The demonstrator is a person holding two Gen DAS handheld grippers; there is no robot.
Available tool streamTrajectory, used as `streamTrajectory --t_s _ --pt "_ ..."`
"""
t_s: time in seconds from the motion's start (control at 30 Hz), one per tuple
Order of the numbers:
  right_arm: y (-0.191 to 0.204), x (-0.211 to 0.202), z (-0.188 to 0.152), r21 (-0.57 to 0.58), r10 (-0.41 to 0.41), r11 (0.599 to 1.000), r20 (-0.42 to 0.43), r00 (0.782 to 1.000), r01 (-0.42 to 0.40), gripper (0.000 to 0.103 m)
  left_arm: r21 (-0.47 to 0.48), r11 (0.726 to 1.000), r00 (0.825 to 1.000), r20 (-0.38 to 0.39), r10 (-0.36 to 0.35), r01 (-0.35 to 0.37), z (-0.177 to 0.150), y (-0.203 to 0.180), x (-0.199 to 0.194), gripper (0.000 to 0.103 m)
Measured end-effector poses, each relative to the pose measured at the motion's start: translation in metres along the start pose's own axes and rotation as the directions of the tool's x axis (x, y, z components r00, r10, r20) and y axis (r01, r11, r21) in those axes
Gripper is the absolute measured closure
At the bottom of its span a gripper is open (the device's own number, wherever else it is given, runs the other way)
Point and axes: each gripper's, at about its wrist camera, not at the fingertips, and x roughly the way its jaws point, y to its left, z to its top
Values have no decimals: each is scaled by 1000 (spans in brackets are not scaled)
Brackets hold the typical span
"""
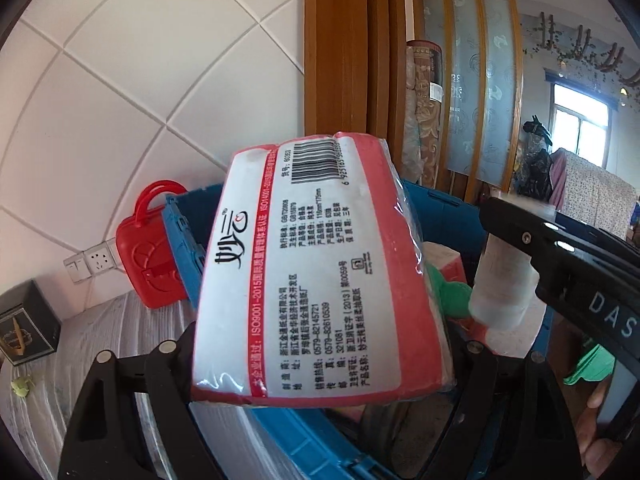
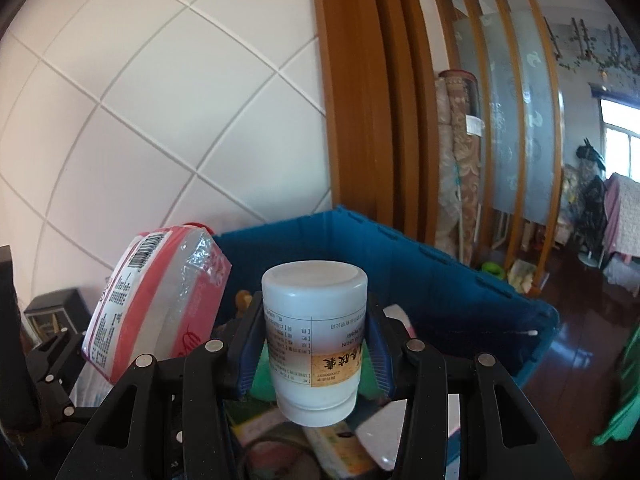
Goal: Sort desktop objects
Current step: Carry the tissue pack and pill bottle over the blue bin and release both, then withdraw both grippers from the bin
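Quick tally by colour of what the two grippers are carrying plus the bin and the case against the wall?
Red and white: 1, the tissue pack in the left gripper
White: 1, the bottle in the right gripper
Blue: 1, the bin
Red: 1, the small case against the wall
Total: 4

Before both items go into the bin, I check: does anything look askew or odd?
Yes: the white plastic bottle in the right claw is upside down, its label inverted. The red-and-white tissue pack sits tilted in the left claw.
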Motion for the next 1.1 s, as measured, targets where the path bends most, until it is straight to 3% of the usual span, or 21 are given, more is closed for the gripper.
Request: streamTrajectory --t_s 0.03,0.07,0.1,0.13,0.27,0.53,0.77,0.9,1.1 --pt "-7 -1 -1 2 -6 1000 0 1000 6 34 -9 1000 1000 -1 -1 1 0 -1 -1 15" --pt "-13 -5 -4 7 -7 1000 3 1000 7 26 -13 1000 1000 5 5 -5 0 -2 -4 12" --pt "-18 -8 -4 10 -6 1000 11 1000 6 9 -14 1000 1000 10 18 -18 -1 2 -8 3" --pt "-21 -11 -4 11 -6 1000 18 1000 6 0 -14 999 999 16 32 -32 -1 7 -13 0" --pt "-29 -20 -4 15 -1 1000 12 1000 1 0 -24 998 998 19 52 -52 1 10 -26 0" --pt "-25 -48 -21 35 29 999 -1 1000 -29 0 -34 997 997 20 76 -76 -31 18 -69 0" --pt "7 -89 -47 -29 17 999 -32 999 -18 0 -49 996 997 12 80 -80 -61 29 -114 0" --pt "19 -117 -64 -41 29 999 -39 999 -31 0 -43 989 990 -11 139 -140 -83 35 -137 0" --pt "35 -148 -87 -80 4 997 -48 999 -8 0 -111 980 987 -28 161 -163 -108 56 -168 0"
